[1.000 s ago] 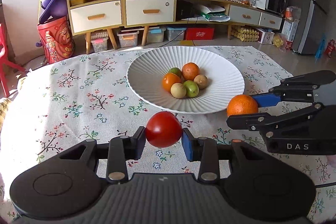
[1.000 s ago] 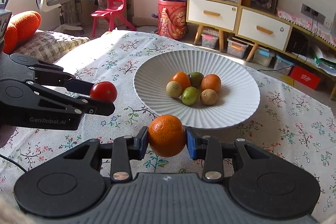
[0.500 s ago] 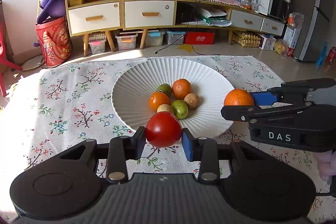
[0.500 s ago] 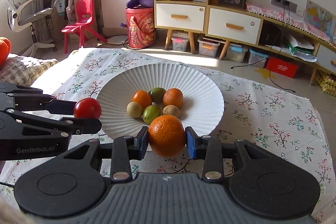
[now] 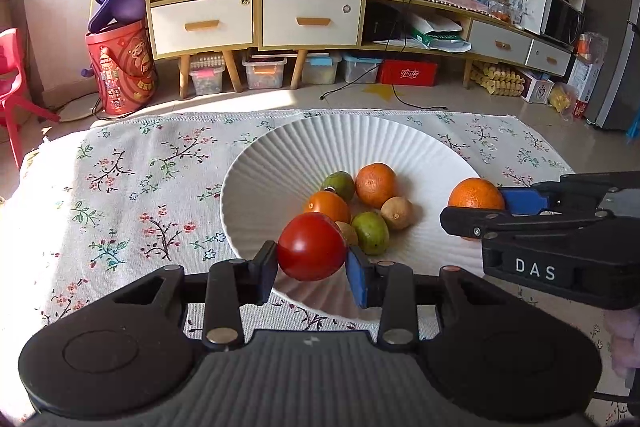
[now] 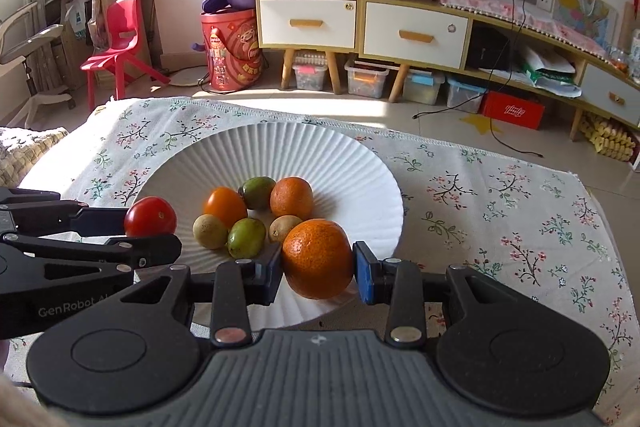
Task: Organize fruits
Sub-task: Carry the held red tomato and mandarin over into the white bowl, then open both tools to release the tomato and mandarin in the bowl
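Where sun strikes floral tablecloth [image 5: 120, 187], white plate [image 5: 280, 155] rests.

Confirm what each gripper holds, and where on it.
Left gripper pinches the red tomato across its sides; right gripper pinches the orange across its sides.

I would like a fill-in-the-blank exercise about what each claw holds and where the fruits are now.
1. The left claw is shut on a red ____.
2. The right claw grips an orange over the near rim of the white ____.
3. The number of fruits lying loose in this dish is ____.
4. The tablecloth bears a ____ pattern.

Missing words: tomato; plate; six; floral
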